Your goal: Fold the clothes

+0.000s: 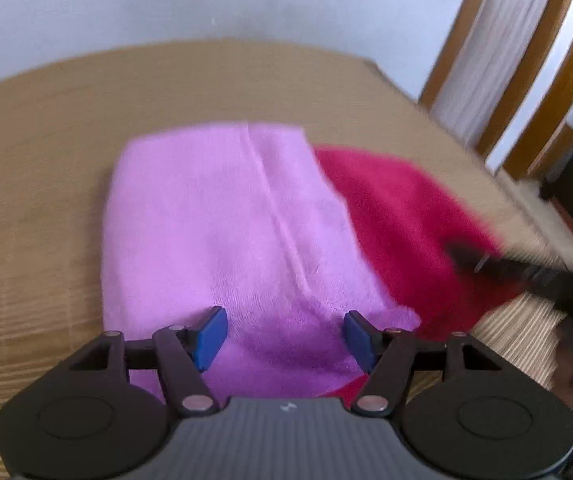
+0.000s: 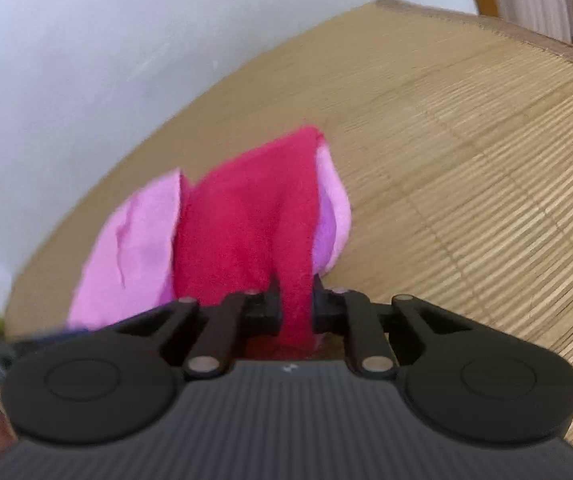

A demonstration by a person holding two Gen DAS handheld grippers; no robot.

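Right wrist: fingers (image 2: 274,300) around red cloth (image 2: 246,220)

lilac cloth (image 1: 214,216), crimson cloth (image 1: 406,216), tan ribbed mat (image 1: 38,160).

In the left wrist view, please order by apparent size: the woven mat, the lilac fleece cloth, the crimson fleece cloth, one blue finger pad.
1. Woven mat
2. Lilac fleece cloth
3. Crimson fleece cloth, partly covered
4. Blue finger pad, though nearest the camera

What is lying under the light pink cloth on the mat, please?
A red cloth lies under the light pink cloth, sticking out on its right; how far it extends underneath is hidden.
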